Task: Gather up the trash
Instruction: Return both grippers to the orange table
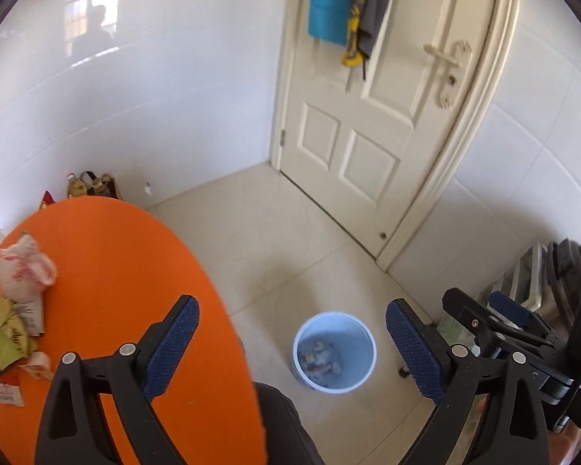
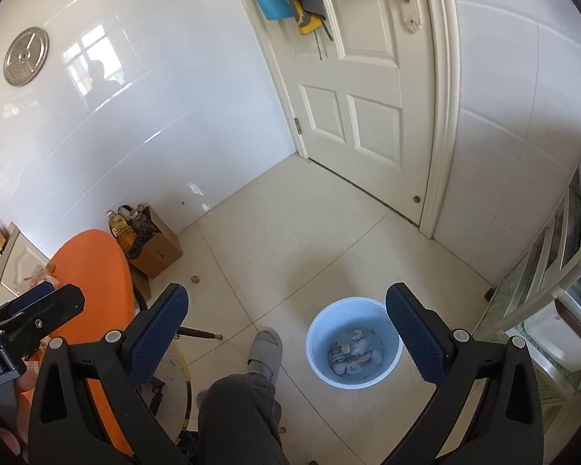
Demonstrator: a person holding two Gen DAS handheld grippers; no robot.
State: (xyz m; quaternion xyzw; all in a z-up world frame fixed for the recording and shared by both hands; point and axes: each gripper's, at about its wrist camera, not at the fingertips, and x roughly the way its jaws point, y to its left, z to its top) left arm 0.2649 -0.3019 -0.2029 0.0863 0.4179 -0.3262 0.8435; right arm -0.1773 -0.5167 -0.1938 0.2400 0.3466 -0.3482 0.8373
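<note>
A light blue bin [image 1: 334, 352] stands on the tiled floor with several bits of trash inside; it also shows in the right wrist view [image 2: 353, 343]. On the round orange table [image 1: 128, 271] lie a crumpled white-pink wrapper [image 1: 23, 265], a yellow-green wrapper [image 1: 9, 335] and small paper scraps [image 1: 7, 393]. My left gripper [image 1: 290, 352] is open and empty, held above the table's right edge and the floor. My right gripper [image 2: 286, 333] is open and empty, high above the floor beside the bin. The right gripper also shows at the right of the left wrist view [image 1: 492, 317].
A closed cream door [image 1: 368, 108] with cloths hanging on it is ahead. A cardboard box with oil bottles [image 2: 151, 244] stands by the white tiled wall. A shelf unit [image 2: 554, 290] is at the right. The person's leg and slipper [image 2: 265, 350] are near the bin.
</note>
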